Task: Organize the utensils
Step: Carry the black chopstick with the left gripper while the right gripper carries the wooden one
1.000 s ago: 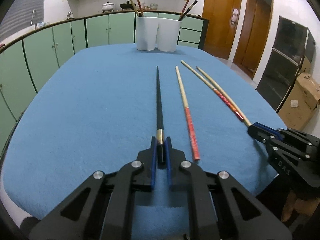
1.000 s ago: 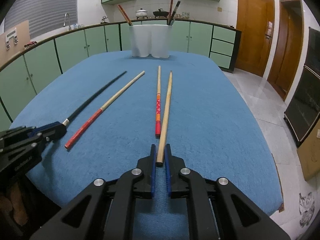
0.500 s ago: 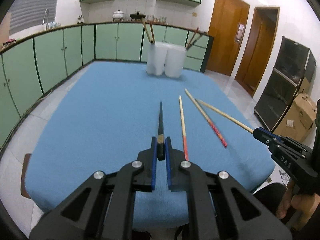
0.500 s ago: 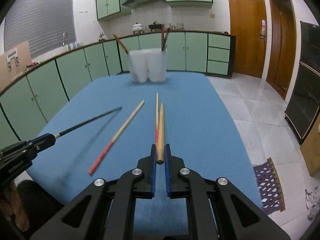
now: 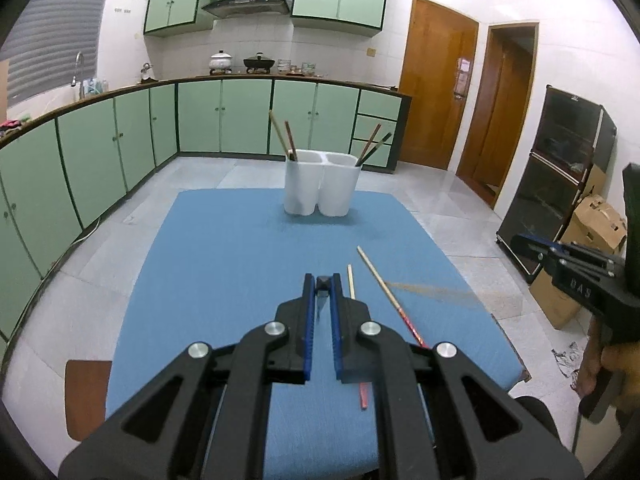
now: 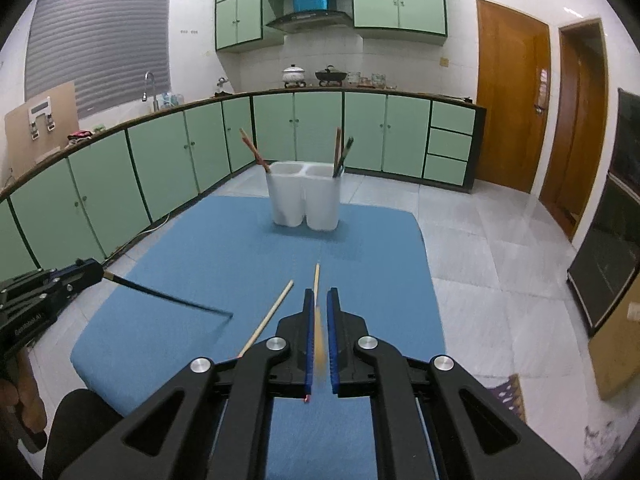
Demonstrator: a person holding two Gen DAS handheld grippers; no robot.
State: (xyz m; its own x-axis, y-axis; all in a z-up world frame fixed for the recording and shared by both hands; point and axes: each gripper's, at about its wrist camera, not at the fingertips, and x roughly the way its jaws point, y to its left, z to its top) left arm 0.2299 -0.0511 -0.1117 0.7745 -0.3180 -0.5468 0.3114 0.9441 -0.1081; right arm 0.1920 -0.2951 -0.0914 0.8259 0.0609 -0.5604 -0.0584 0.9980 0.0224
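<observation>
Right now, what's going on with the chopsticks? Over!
Left gripper shut on black chopstick. Right gripper shut on tan chopstick. Two more on table. Holder ahead, path clear.

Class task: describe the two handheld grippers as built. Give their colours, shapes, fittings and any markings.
Both grippers, left and right, share one build: matt black angular frames with triangular cut-outs, round silver bolts at the joints, and two narrow fingers lined with ribbed blue pads. Seen side-on from the other camera, each has a pistol-style black handle and small pale lettering on the body, too blurred to read. No cables show.

Two chopsticks (image 5: 384, 286) flat on blue table (image 5: 224, 264)
</observation>
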